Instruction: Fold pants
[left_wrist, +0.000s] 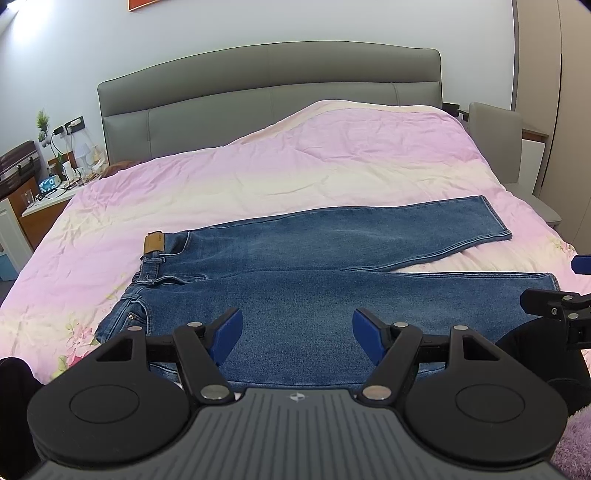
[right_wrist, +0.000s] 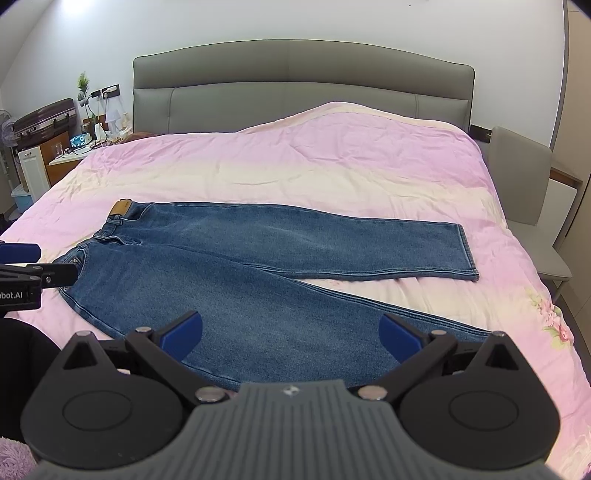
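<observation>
A wide bed (left_wrist: 332, 155) with a crumpled pink-and-cream quilt, floral at its near corners, fills both views below a grey padded headboard (right_wrist: 303, 96). Spread flat across the quilt lie the blue denim pants (left_wrist: 314, 280), waistband to the left and the two legs splayed apart toward the right; the nearer leg's lower edge is hidden behind the gripper bodies. A tan leather patch (right_wrist: 120, 207) sits at the waistband, its lettering too small to read. The left gripper (left_wrist: 297, 334) hovers over the near leg, its blue-padded black fingers spread wide and holding nothing. The right gripper (right_wrist: 290, 334) is likewise wide apart and empty above the same leg. In the right view, white lettering on the left gripper's side, cut by the frame edge, reads "bot.AI". A cluttered nightstand (right_wrist: 74, 155) at the left is hard to make out.
</observation>
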